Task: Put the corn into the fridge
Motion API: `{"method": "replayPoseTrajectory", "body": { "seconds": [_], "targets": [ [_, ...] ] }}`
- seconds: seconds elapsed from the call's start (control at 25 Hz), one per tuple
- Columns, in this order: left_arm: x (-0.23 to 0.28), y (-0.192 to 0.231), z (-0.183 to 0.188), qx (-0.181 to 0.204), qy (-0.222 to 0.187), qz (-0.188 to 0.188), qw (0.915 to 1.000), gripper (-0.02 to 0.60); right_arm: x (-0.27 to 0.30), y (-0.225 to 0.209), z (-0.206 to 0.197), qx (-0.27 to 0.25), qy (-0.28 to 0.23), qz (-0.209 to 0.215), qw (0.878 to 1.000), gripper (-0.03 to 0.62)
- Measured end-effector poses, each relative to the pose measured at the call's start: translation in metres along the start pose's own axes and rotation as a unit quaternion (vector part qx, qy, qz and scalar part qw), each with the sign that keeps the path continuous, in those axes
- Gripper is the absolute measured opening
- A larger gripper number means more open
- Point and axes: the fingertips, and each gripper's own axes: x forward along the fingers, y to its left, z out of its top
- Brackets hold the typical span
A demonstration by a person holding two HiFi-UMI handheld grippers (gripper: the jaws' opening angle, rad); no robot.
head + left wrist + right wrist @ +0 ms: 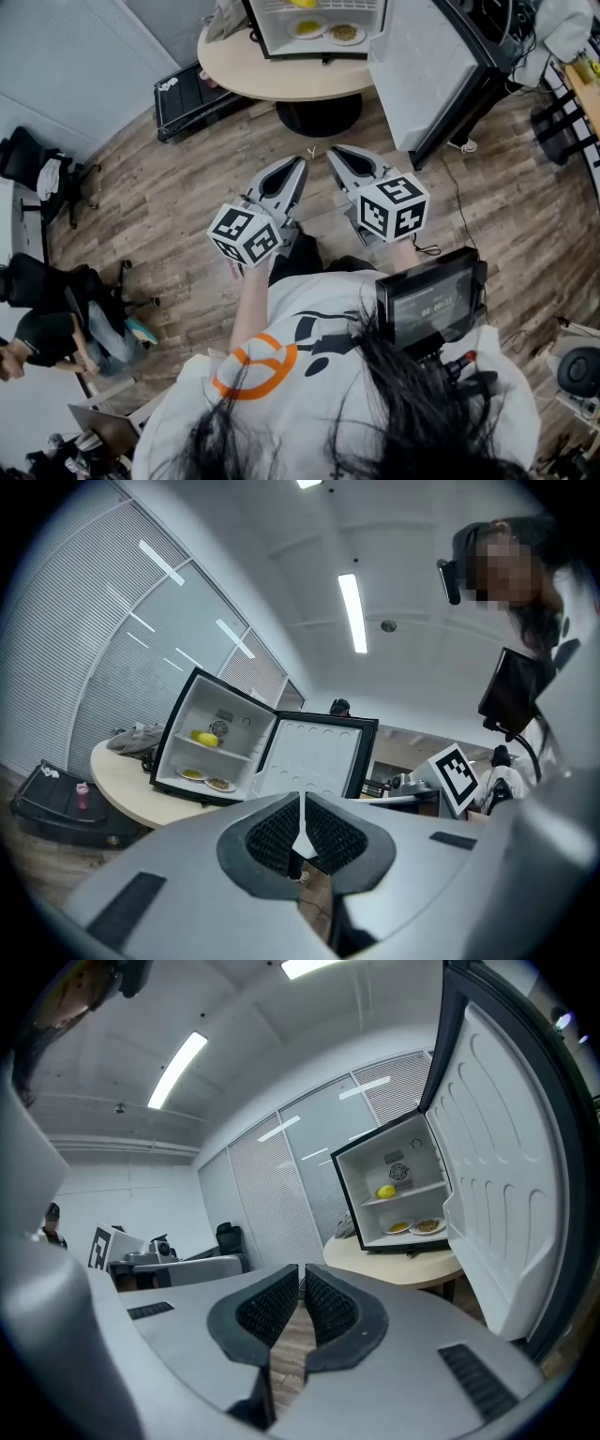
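A small black fridge point(255, 28) stands on a round table point(239, 70) with its door point(422, 66) swung open. The yellow corn point(205, 738) lies on the fridge's upper shelf, also seen in the right gripper view point(385, 1192). Two plates of food point(412, 1227) sit on the shelf below. My left gripper point(302, 161) and right gripper point(330, 150) hang side by side over the wooden floor, a good step short of the table. Both point toward the fridge. The left gripper's jaws point(300, 799) are shut with nothing between them. The right gripper's jaws point(301, 1269) are shut and empty too.
A black case point(187, 94) lies on the floor left of the table. The open door juts out on the right, near the right gripper's side point(497, 1166). A seated person point(37, 328) and office chairs are at the far left. A cable point(459, 202) runs across the floor at right.
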Motion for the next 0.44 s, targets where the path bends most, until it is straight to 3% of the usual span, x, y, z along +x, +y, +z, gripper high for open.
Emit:
{"method": "replayPoseTrajectory", "body": {
  "seconds": [0.44],
  "targets": [
    [-0.004,-0.013,-0.005,0.006,0.005,0.000,1.0000,0.014,-0.012,0.004,-0.006,-0.001,0.001,0.001,1.000,0.034]
  ]
}}
